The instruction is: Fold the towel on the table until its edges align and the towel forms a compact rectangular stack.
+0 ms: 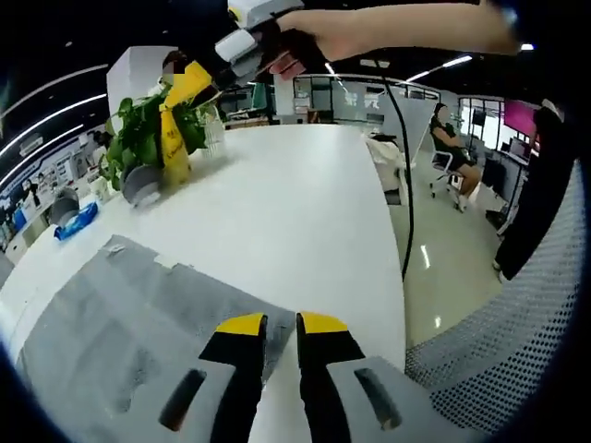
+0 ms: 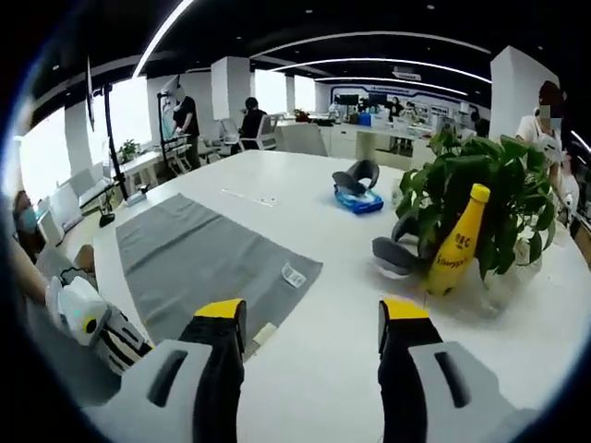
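the flat grey cloth towel point(image 2: 208, 263) on the white desk point(image 2: 351, 332) looks soft and limp; best pinched at a near corner. left tool point(image 1: 281, 325) nearly closed, empty; right tool point(image 2: 312, 316) spread apart.

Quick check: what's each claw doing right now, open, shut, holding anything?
Left claw: jaws nearly together above the gray towel, nothing visibly gripped between them.
Right claw: wide open, empty, above the white table near the towel's corner.
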A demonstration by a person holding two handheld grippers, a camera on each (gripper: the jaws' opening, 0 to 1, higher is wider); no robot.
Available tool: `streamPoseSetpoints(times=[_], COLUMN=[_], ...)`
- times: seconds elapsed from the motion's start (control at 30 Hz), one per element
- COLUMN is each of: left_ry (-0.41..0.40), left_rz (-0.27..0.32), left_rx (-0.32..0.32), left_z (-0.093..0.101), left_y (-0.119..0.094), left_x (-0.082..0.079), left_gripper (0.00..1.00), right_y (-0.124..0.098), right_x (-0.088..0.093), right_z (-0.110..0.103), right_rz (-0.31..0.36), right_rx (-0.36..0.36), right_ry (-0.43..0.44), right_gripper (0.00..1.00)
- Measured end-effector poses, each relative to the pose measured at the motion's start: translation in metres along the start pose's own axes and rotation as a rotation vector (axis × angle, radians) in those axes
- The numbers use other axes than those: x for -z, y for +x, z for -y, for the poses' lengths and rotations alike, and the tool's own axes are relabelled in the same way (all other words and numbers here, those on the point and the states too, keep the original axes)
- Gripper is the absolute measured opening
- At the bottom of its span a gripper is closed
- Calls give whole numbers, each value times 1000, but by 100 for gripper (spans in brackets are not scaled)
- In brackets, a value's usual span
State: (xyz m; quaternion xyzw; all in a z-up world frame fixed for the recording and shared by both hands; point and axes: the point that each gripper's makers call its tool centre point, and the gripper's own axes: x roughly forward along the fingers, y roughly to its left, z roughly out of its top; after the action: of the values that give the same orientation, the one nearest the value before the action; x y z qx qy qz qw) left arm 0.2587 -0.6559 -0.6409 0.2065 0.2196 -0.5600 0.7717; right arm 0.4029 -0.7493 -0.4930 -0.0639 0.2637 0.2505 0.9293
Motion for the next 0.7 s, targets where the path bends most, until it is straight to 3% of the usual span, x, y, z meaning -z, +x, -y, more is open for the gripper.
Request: streamPoseSetpoints(times=[0.13,0.3,0.47,0.57,0.7], left_ry=[14,-16,-28,-99,-38], left_rz=[-6,-21,-9,-4,29], left_rx=[18,-11,-33,-37,-50], left_z=[7,1,-5,-9,-7], left_y=[8,14,16,16,12], left_x=[2,9,4,5,-4], left_gripper=[14,14,9,4,3], right_y=[11,29,59,81,110], right_x=[7,13,10,5,3], right_z=[1,3,4,4,6], right_rz=[-22,-48,-47,-43,-50], right_rx=[-16,-38,-76,-96,-123], right_ry=[20,41,105,141,181], right_gripper=[55,54,51,50,46])
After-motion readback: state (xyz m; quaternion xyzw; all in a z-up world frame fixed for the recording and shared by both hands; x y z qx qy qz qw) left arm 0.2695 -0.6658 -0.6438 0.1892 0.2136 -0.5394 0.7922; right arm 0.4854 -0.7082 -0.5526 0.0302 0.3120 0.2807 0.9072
